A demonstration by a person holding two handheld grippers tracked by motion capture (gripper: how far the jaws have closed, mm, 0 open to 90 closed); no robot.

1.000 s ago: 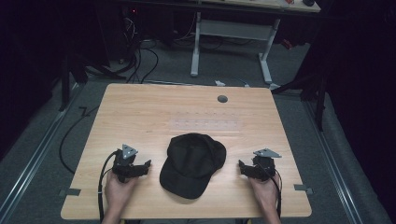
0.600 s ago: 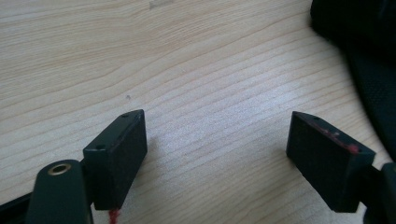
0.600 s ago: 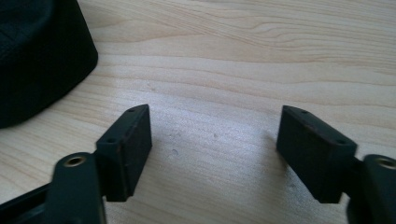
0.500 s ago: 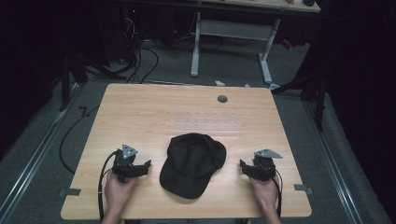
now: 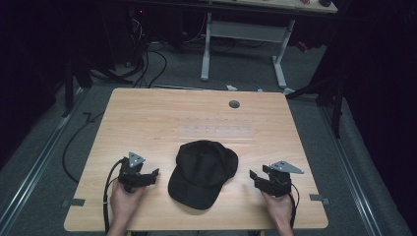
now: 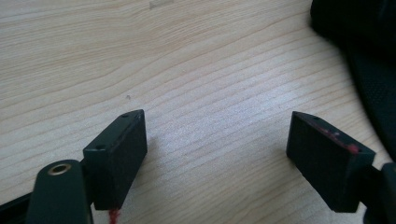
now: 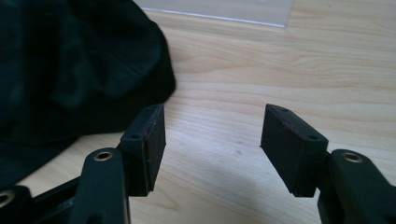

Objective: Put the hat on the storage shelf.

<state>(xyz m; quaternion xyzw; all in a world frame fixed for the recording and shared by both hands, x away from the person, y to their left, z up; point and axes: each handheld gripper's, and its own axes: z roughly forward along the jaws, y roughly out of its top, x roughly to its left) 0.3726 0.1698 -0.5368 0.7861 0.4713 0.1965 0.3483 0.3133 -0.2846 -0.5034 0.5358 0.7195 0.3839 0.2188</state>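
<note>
Your left gripper [image 5: 153, 173] and right gripper [image 5: 253, 175] both gape empty, flanking the black fabric baseball cap [image 5: 202, 171]; probably approach its opposite edges low and evenly.

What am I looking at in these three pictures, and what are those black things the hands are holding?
No robot here: a person sits at a light wooden table and holds a hand-held black gripper in each hand. The large picture comes from a fixed camera above the table. There the left gripper is at the left and the right gripper at the right. The other two pictures come from small cameras riding on each gripper, looking along its two black jaws. Between the grippers lies a black fabric baseball cap. A small round grey disc sits near the table's far edge. Nothing is held: both pairs of jaws stand open over bare wood, beside the cap and apart from it.
</note>
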